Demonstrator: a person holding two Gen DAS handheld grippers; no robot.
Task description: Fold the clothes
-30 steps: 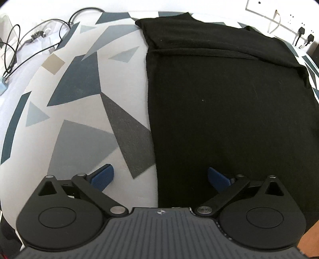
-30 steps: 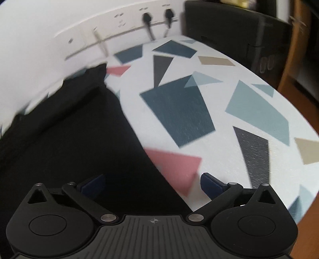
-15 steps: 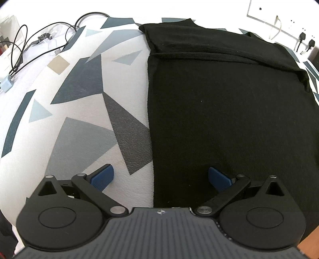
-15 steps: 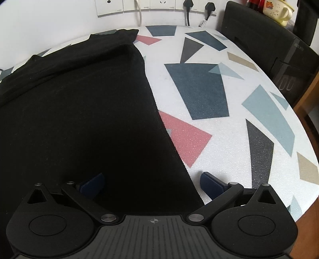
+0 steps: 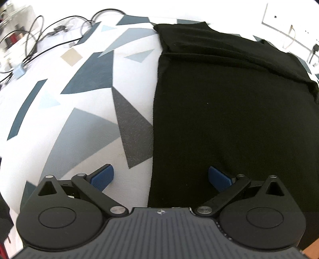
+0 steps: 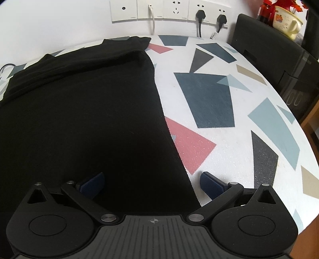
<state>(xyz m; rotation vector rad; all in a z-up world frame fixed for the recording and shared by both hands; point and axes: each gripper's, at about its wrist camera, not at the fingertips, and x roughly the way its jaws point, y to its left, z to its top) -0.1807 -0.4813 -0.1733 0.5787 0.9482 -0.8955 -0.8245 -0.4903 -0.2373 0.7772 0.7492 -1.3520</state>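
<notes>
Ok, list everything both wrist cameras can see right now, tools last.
Black knit garment: one, black, spread flat on the table.
Geometric-patterned tablecloth: one, white with blue, grey and pink shapes, covering the table.
Black cables: several, black, table's far left.
Wall sockets: one row, white, behind the table.
Black chair: one, table's right side.
Cream mug: one, beyond the chair.
Left tool: open, astride the garment's left edge.
Right tool: open, astride its right edge.
</notes>
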